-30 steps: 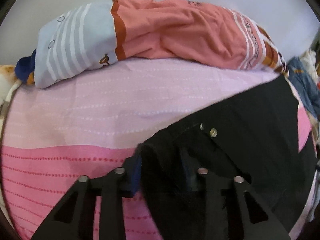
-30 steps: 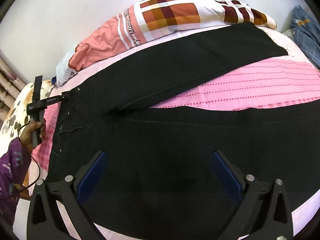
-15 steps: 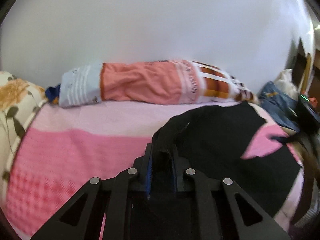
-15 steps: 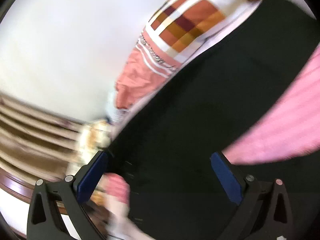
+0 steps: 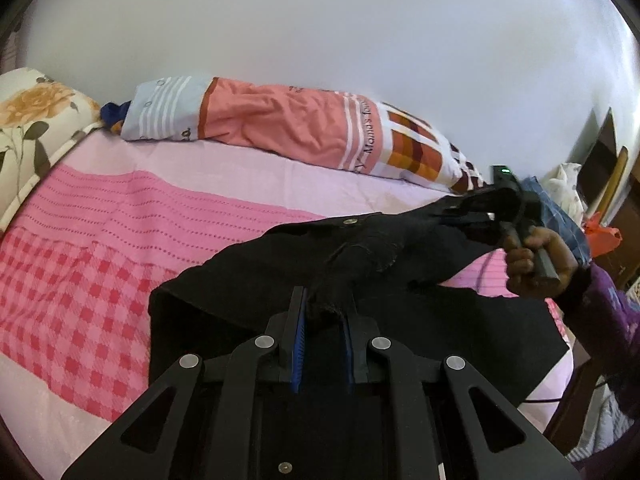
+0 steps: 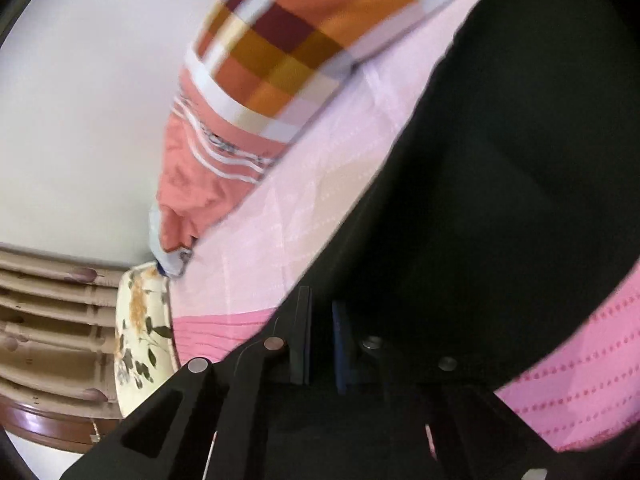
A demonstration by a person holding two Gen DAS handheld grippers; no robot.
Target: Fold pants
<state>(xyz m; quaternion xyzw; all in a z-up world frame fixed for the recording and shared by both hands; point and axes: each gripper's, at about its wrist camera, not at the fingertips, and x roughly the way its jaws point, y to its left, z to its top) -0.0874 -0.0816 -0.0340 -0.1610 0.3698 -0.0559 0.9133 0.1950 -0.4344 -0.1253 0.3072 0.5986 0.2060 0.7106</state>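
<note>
**A:** Item one, left gripper [image 5: 323, 320]. Condition?

**B:** Clenched. A bunched fold of the black pants [image 5: 376, 264] stands pinched between its blue pads [image 5: 299, 344]. The cloth rises out of the jaws and spreads away from them, up and to the right.

**A:** Item two, right gripper [image 6: 322, 320].

**B:** Jaws closing, now nearly together. The pants [image 6: 500, 160] cover its right finger and fill the space ahead of it. The picture is blurred, so whether cloth actually sits between the pads, I cannot tell. In the left wrist view that same gripper [image 5: 476, 210] shows at the far end of the garment, where the cloth drapes up over its tip, with the person's hand [image 5: 536, 260] wrapped around its handle.

**A:** Item three, the pants themselves. Location?

**B:** Held raised at the waist end, a metal button [image 5: 351, 221] showing along the top edge between the two grippers. The rest hangs down and lies on the bed [image 5: 120, 216], toward its near right side.

**A:** Carrier?

**B:** Bed with a pink cover: checked near the front left, dotted stripes in the middle, pale pink toward the far edge.

**A:** Other stock?

**B:** A long bolster pillow [image 5: 296, 128], salmon, striped and checked, lies along the bed's far edge against the wall [image 5: 320, 32]. A floral pillow [image 5: 32, 120] sits at the far left corner. Blue checked cloth [image 5: 560, 216] lies beyond the right edge.
</note>
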